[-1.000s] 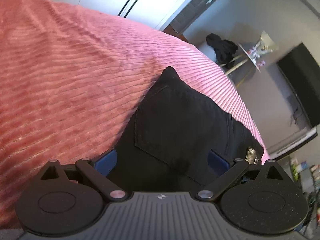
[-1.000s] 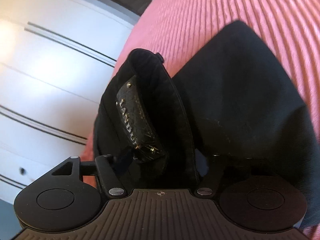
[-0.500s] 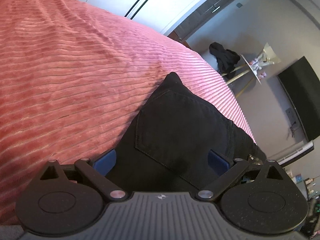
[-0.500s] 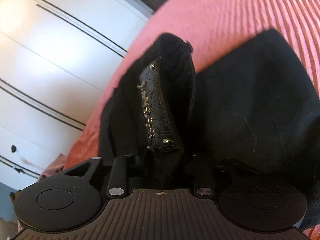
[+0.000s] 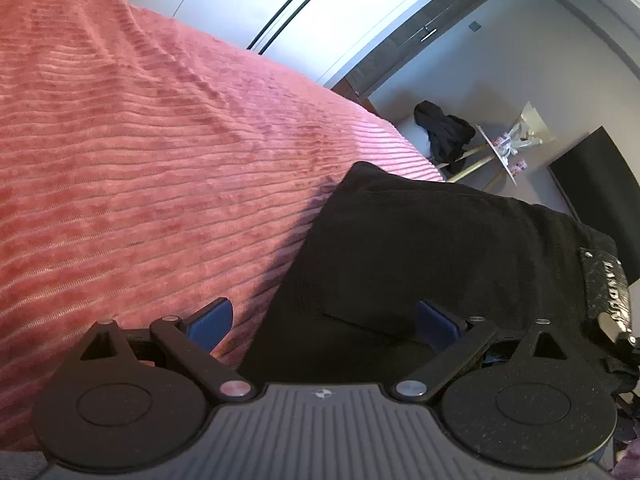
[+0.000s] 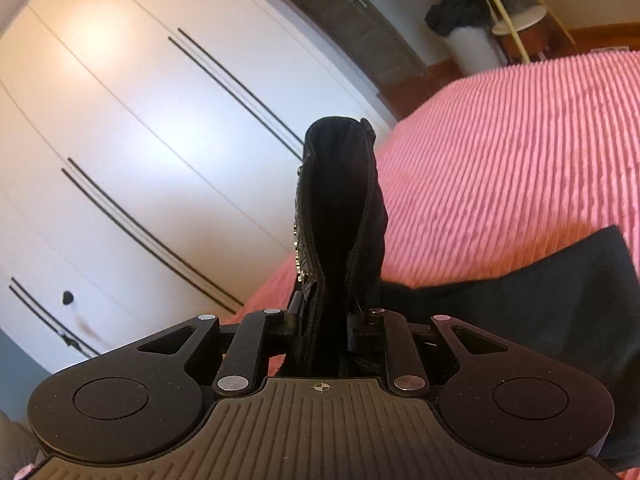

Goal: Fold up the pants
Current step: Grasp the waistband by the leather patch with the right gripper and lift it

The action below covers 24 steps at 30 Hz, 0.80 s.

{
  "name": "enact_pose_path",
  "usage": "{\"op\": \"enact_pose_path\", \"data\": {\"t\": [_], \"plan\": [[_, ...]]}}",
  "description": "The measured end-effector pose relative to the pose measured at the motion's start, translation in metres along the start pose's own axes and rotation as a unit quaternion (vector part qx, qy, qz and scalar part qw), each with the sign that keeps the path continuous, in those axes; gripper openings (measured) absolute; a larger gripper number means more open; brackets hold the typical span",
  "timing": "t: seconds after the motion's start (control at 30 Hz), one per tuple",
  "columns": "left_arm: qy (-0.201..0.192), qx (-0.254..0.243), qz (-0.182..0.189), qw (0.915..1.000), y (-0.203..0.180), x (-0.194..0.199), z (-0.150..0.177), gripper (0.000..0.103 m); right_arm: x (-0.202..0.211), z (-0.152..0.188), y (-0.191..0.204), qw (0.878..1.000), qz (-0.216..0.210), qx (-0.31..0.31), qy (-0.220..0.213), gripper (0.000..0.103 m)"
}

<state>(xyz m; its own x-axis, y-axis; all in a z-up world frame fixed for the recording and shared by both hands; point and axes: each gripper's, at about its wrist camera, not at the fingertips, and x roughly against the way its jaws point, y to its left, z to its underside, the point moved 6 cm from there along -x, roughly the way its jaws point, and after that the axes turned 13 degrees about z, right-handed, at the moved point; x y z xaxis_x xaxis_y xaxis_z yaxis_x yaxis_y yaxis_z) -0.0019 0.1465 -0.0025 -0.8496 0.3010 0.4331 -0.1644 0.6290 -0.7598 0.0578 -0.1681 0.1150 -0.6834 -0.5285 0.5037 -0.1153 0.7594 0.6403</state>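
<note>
Black pants [image 5: 420, 248] lie on a pink ribbed bedspread [image 5: 140, 160]. In the left wrist view my left gripper [image 5: 324, 320] is open, its blue pads [image 5: 210, 318] spread wide, with the pants' fabric lying between them. A leather brand patch [image 5: 608, 292] on the waistband shows at the right. In the right wrist view my right gripper [image 6: 324, 320] is shut on the pants' waistband [image 6: 340, 200], which stands up lifted between the fingers. The rest of the pants [image 6: 540, 292] trails to the right over the bed [image 6: 520, 160].
White wardrobe doors [image 6: 140, 140] stand beside the bed. Beyond the bed's far edge are a stool with dark clothes [image 5: 444, 136], a small table [image 5: 512, 144] and a dark TV screen [image 5: 596, 188].
My right gripper has lifted the waistband and swung it upright, away from the bed. The left gripper stayed open and shifted slightly, with the pants now more to its right.
</note>
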Motion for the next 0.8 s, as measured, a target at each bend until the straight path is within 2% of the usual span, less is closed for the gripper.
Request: {"op": "enact_pose_path", "data": {"t": [0.17, 0.57, 0.73, 0.8], "plan": [[0.008, -0.007, -0.004, 0.9999, -0.001, -0.003, 0.001, 0.098, 0.029, 0.004, -0.015, 1.0, 0.013, -0.009, -0.022, 0.021], [0.029, -0.025, -0.015, 0.9992, -0.003, -0.009, 0.004, 0.098, 0.032, 0.025, -0.074, 0.995, 0.084, -0.041, -0.016, 0.021], [0.039, -0.032, -0.019, 0.9985, -0.003, -0.012, 0.006, 0.098, 0.038, 0.036, -0.099, 0.993, 0.096, -0.069, -0.011, 0.02], [0.047, -0.037, -0.023, 0.998, -0.004, -0.015, 0.007, 0.098, 0.04, 0.046, -0.102, 0.991, 0.126, -0.053, 0.002, 0.022]]}}
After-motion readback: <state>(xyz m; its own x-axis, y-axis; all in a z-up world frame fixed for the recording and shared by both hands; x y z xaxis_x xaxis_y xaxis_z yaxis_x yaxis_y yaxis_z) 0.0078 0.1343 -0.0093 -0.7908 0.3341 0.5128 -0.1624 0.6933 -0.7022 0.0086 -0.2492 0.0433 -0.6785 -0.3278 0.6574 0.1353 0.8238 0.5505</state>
